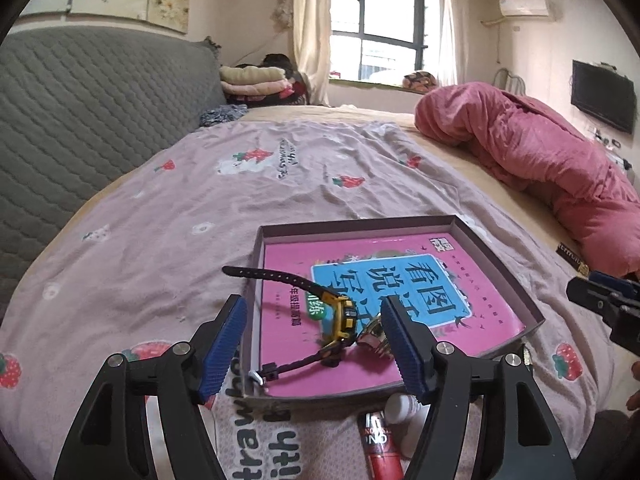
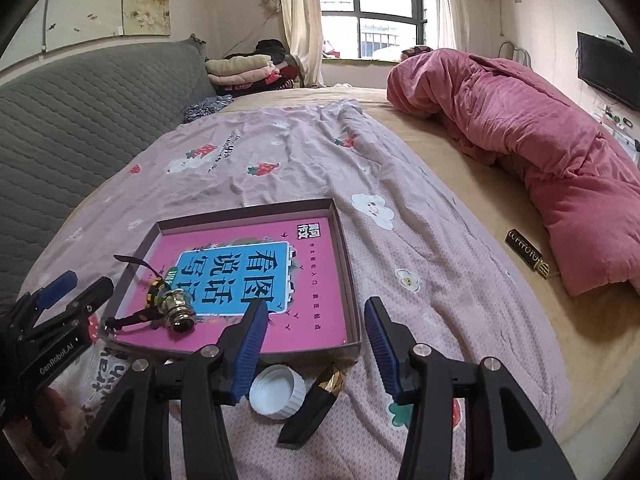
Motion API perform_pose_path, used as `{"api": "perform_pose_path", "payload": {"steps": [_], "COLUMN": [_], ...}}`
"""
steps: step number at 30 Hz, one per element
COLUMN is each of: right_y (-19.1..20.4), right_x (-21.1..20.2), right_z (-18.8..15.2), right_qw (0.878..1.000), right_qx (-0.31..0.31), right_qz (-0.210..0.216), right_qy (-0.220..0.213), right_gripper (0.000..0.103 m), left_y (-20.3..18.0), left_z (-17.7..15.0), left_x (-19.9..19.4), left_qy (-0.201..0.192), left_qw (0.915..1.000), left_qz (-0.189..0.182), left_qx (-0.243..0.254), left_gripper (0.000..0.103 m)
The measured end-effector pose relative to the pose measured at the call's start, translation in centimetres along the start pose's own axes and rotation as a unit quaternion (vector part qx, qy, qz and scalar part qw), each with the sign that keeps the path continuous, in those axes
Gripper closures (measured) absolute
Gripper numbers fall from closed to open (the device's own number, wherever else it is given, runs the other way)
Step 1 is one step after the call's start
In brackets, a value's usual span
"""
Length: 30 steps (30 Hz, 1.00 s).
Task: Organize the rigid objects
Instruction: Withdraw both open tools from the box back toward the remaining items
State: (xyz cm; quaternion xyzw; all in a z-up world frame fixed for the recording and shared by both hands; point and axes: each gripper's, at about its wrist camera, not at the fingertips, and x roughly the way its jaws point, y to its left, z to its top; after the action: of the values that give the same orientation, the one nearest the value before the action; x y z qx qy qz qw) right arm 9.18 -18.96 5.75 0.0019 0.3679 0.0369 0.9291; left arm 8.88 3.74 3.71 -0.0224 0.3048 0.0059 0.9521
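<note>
A strawberry-print sheet [image 2: 304,160] is covering the bed, serving as the work surface, with a rolled pink quilt [image 2: 540,152] lying well apart along its far side. A shallow box [image 2: 352,280] is sitting on the sheet as the collecting tray, a pink book [image 2: 312,304] lining its floor. A yellow-and-black watch [image 1: 342,316] and a metal knob [image 2: 178,312] are lying inside, touching each other near the box's front corner, seemingly already sorted. The left gripper [image 1: 312,344] is hovering over them, jaws spread and empty. The right gripper [image 2: 314,348] is hanging wide open above a white cap [image 2: 278,394] and a black-and-gold tube [image 2: 316,404], both just outside the box's near wall, likely next to go in. A red tube [image 1: 380,448] is also waiting there.
</note>
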Motion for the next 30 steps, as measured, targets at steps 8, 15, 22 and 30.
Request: {"api": "perform_pose_path", "payload": {"steps": [8,15,22,30], "right_y": [0.0,-0.3,-0.6,-0.4], "right_x": [-1.6,-2.9,-3.6,-3.7], "right_z": [-0.2,-0.5,-1.1,-2.2], "right_qw": [1.000,0.999,0.999,0.999], "right_qx": [-0.002,-0.001,-0.001,-0.001], "right_qz": [0.019,0.026,0.032,0.045], "right_qy": [-0.015,-0.026,-0.031,-0.024], "right_gripper": [0.050,0.050,0.050,0.050], "left_y": [0.4,-1.1,-1.6,-2.2], "left_z": [-1.0,-2.2,-2.6,-3.4], "left_x": [-2.1,-4.2,-5.3,-6.6], "left_qy": [-0.003,-0.010,-0.001,-0.001], "left_qw": [0.9999,0.9998,1.0000,0.9999], "left_qz": [0.013,0.006,-0.008,-0.003], "left_qx": [-0.009,0.016,0.003,0.015], "left_gripper": [0.032,0.032,0.032,0.031]}}
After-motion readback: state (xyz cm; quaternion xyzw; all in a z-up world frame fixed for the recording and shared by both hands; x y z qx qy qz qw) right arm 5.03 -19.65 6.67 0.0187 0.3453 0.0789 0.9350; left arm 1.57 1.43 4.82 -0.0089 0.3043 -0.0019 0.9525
